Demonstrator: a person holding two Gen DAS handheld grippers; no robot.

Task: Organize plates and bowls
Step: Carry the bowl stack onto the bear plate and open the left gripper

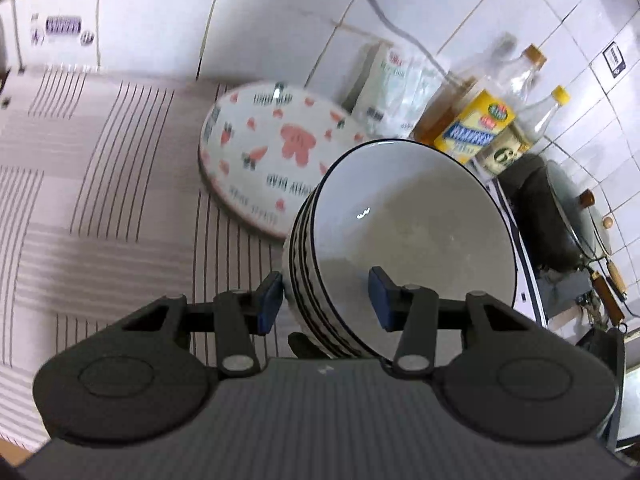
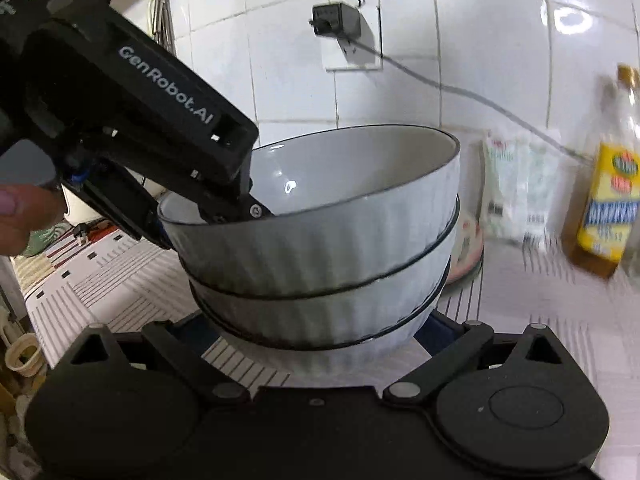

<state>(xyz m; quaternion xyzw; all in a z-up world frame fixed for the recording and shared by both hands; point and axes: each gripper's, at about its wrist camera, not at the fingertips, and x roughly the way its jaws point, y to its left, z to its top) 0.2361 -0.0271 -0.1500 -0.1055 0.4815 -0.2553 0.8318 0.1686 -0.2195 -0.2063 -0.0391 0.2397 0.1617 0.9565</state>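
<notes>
left gripper (image 1: pixel 326 300): fingers clamp rim of bowl stack (image 1: pixel 400 236) | right gripper (image 2: pixel 320 334): fingers grip lowest bowl's sides | stack above striped cloth (image 1: pixel 100 184), near patterned plate (image 1: pixel 272 152)

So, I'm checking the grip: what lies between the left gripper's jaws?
The near wall of the stack of white bowls, with one jaw outside it and one inside, as the left wrist view shows.

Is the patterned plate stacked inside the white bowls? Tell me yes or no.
No: the patterned plate lies on the striped cloth behind the stack of white bowls, not inside it.
</notes>
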